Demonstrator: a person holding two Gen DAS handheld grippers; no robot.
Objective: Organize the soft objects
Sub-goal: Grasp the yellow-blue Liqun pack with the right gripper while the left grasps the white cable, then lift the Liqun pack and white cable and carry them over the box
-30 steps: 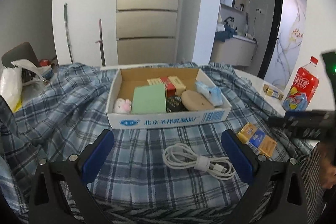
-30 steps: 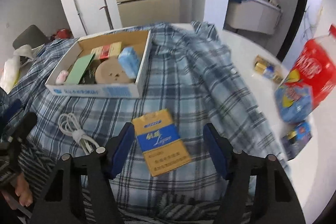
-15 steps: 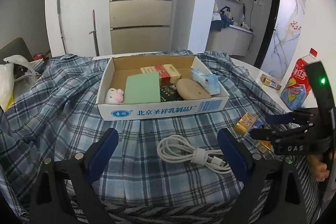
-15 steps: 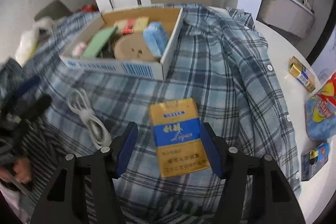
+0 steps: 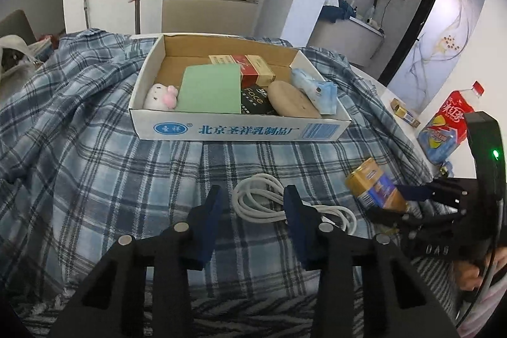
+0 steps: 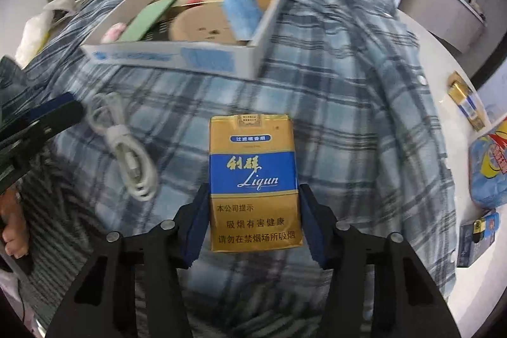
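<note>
Our right gripper (image 6: 253, 217) has its blue pads (image 6: 196, 220) pressed against both long sides of the gold-and-blue cigarette pack (image 6: 253, 179), clamping its lower half; the pack stands lifted off the plaid shirt (image 6: 332, 103). Our left gripper (image 5: 252, 211) holds nothing: its fingers (image 5: 210, 211) stand narrowly apart, with the near loops of the coiled white cable (image 5: 269, 198) showing in the gap at 12 o'clock. Further out at 12 o'clock sits the cardboard box (image 5: 240, 130), holding a pink-and-white plush toy (image 5: 160, 96), a green card (image 5: 210, 89), a red pack (image 5: 250, 68), a tan round pad (image 5: 293, 99) and a blue tissue pack (image 5: 315, 89). At 3 o'clock from the shirt a red drink bottle (image 5: 450, 124) rests on the white table (image 6: 443, 59).
</note>
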